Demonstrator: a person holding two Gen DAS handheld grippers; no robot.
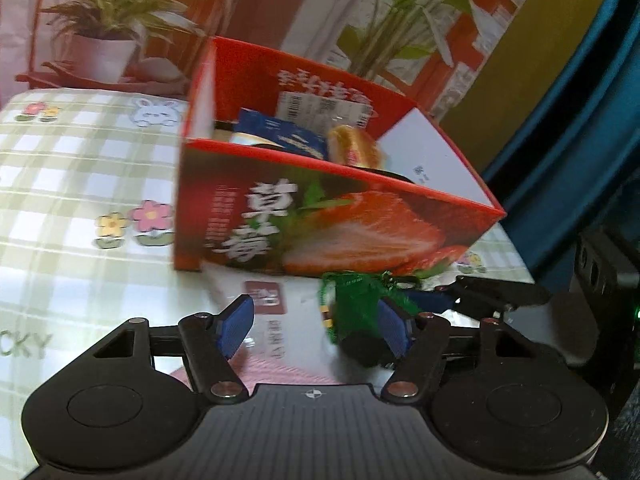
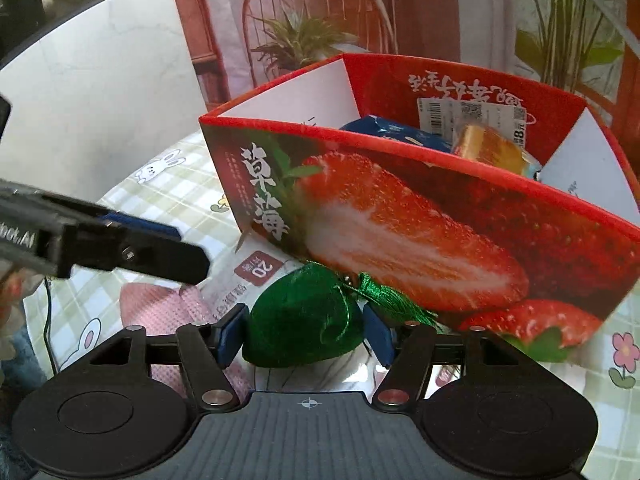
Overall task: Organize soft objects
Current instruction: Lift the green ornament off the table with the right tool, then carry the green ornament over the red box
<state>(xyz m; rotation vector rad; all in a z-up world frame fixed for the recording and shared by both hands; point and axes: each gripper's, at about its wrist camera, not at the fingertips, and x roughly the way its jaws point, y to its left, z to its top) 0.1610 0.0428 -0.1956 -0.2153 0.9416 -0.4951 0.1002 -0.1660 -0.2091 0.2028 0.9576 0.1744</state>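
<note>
Right wrist view shows the green pouch flanked by the right gripper at lower centre, jaws apparently closed on it, while the left gripper is held open, so a lift into the red box above is judged next.

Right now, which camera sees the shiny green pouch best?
The right wrist view: the green pouch sits whole between the right gripper pads. The left wrist view shows it blurred, partly hidden behind a pad.

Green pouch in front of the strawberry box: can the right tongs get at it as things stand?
Probably yes. The green pouch already sits between the right tongs' blue pads, nothing above it. The strawberry box stands close behind, limiting any forward push.
</note>
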